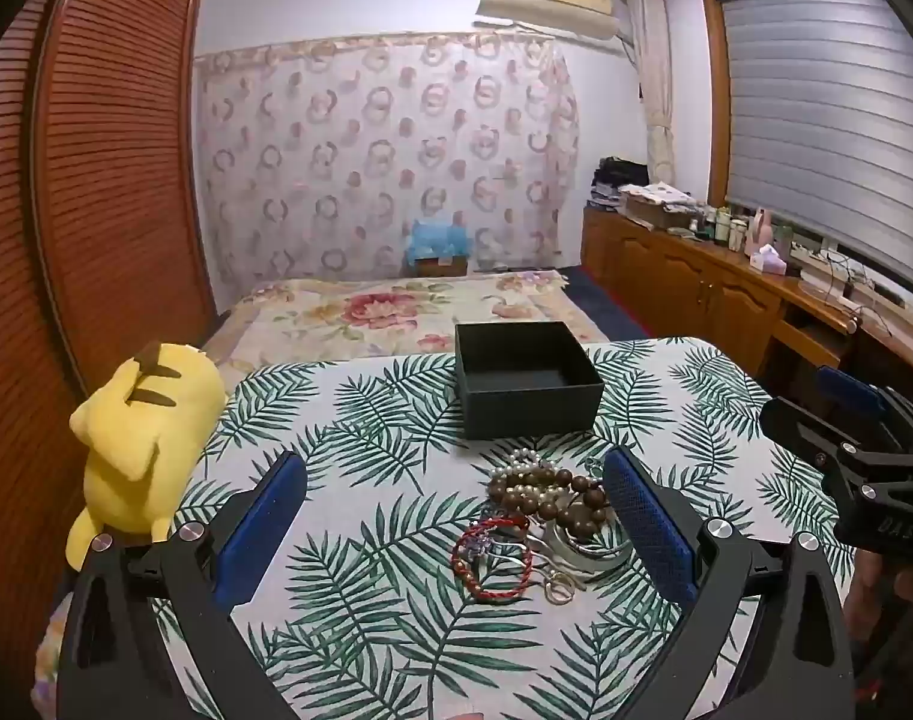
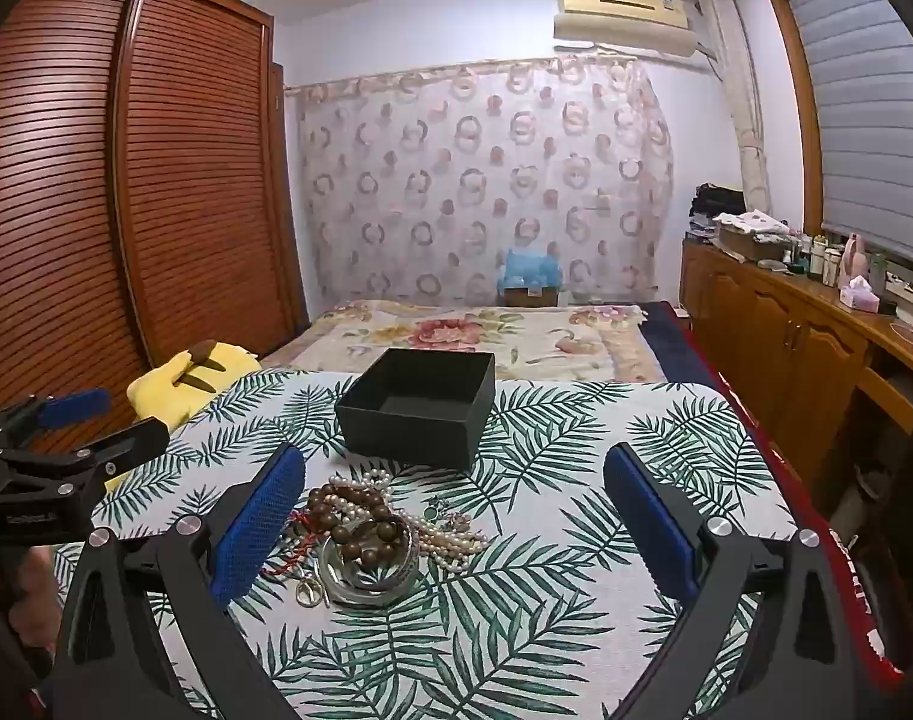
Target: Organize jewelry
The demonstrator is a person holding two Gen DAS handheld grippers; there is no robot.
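Note:
A pile of jewelry (image 1: 540, 516) lies on the leaf-print tablecloth (image 1: 366, 438): brown wooden beads (image 1: 552, 495), a pearl strand (image 2: 450, 537), a red cord bracelet (image 1: 492, 564) and silver bangles (image 2: 366, 576). An empty black box (image 1: 525, 378) stands just behind the pile, and also shows in the right wrist view (image 2: 420, 405). My left gripper (image 1: 456, 516) is open and empty, held above the table with the pile between its fingers. My right gripper (image 2: 456, 516) is open and empty, with the pile (image 2: 372, 534) by its left finger.
A yellow plush toy (image 1: 138, 444) lies at the table's left edge. A bed with a floral cover (image 1: 396, 312) lies beyond the table. A wooden wardrobe (image 2: 96, 180) stands on the left, a cluttered wooden sideboard (image 2: 816, 324) on the right.

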